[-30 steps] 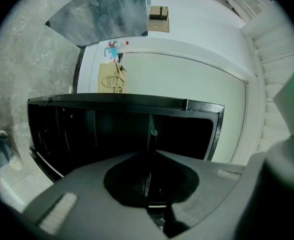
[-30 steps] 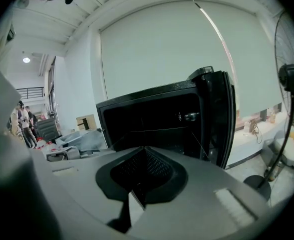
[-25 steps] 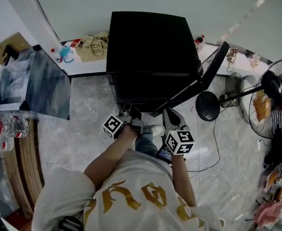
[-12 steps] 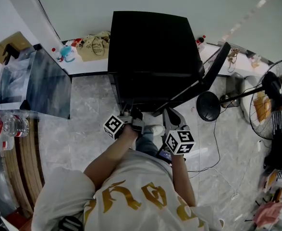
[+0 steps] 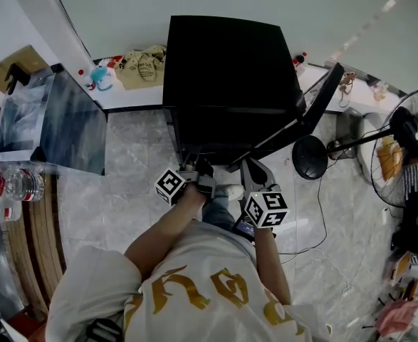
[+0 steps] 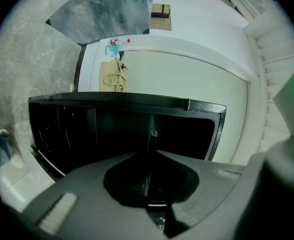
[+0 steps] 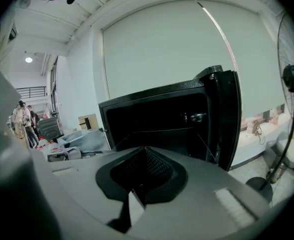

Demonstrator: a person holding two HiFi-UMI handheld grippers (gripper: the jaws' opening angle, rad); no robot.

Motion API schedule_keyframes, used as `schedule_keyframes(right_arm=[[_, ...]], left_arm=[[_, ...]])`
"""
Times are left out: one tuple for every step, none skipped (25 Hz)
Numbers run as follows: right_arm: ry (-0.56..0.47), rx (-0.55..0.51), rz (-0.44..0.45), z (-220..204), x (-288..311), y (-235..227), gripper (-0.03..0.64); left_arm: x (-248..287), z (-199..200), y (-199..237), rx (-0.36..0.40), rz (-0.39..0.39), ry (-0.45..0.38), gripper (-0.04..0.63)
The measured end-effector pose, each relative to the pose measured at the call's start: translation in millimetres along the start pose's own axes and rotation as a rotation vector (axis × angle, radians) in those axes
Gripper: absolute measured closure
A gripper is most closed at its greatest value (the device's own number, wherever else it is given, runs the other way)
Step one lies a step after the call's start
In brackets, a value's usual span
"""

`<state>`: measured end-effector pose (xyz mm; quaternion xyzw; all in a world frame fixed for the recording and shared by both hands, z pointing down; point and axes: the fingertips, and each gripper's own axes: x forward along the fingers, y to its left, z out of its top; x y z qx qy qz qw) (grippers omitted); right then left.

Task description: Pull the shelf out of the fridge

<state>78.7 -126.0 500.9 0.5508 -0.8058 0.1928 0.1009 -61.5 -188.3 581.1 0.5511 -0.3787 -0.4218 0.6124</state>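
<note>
Tongs of left gripper (image 6: 151, 134) and right gripper (image 7: 144, 151) tight on thin flat shelf (image 7: 130, 206) edge, before boxy matte-black fridge (image 5: 226, 70).

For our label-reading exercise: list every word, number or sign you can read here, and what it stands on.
No text can be read for sure.
Gold lettering on the white shirt: stylised, cut off, unreadable.
Print on the tan bag: too small.
Marker cubes: square patterns only.
</note>
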Motion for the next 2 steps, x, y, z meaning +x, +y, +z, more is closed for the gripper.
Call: schedule_keyframes(right_arm=[[-0.001, -0.001, 0.001, 0.4, 0.4, 0.6, 0.594], [-0.001, -0.002, 0.002, 0.9, 0.8, 1.2, 0.594]], left_arm=[[-0.2, 0.1, 0.4, 0.000, 0.001, 0.001, 0.579], [-0.3, 0.2, 0.8, 0.000, 0.002, 0.003, 0.579]])
